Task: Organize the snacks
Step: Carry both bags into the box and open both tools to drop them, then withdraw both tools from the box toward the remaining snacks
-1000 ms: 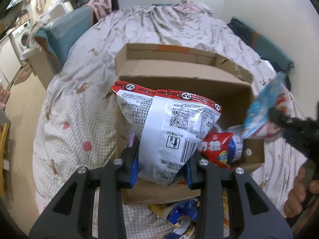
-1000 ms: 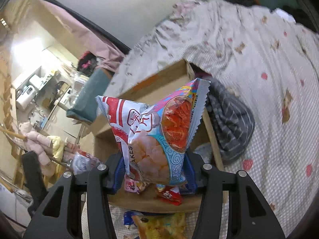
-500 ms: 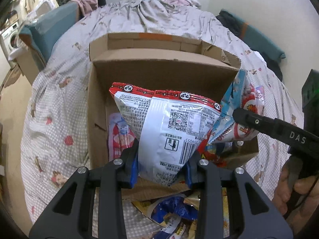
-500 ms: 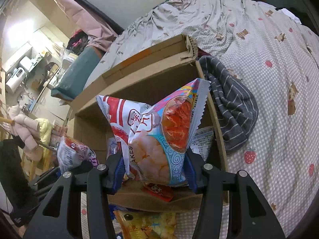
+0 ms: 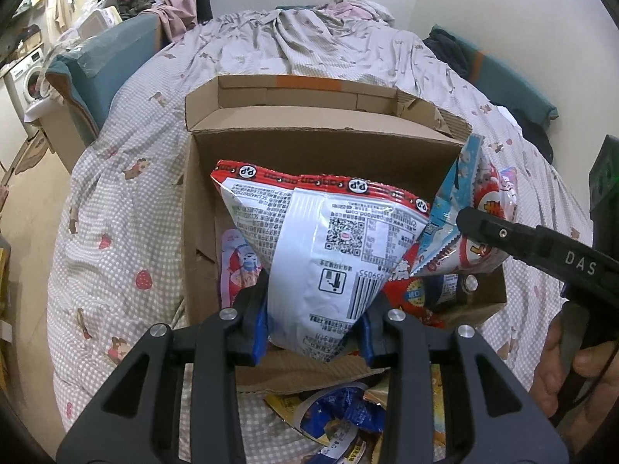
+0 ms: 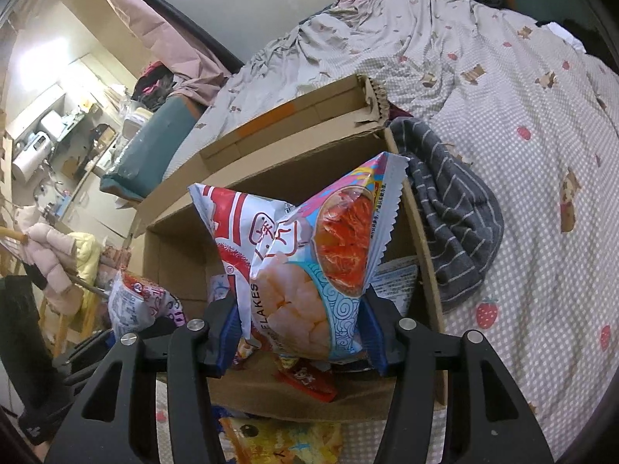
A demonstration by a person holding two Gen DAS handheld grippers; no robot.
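- the left gripper (image 5: 315,326) is clamped on the bottom of a white chip bag (image 5: 329,247) with a red top seam, holding it upright over the near edge of the cardboard box (image 5: 321,147).
- the right gripper (image 6: 298,332) has a colourful shrimp snack bag (image 6: 305,255) between its blue pads; its jaws are opening, and the left pad looks to have a sliver of gap.
- that bag hangs over the box's right side, above a few packets (image 5: 418,297) already inside.
- the box sits on a checked bedspread (image 6: 522,147), a striped grey cloth (image 6: 452,208) against its right wall.
- more packets (image 5: 344,413) lie on the bed by the box's near edge.
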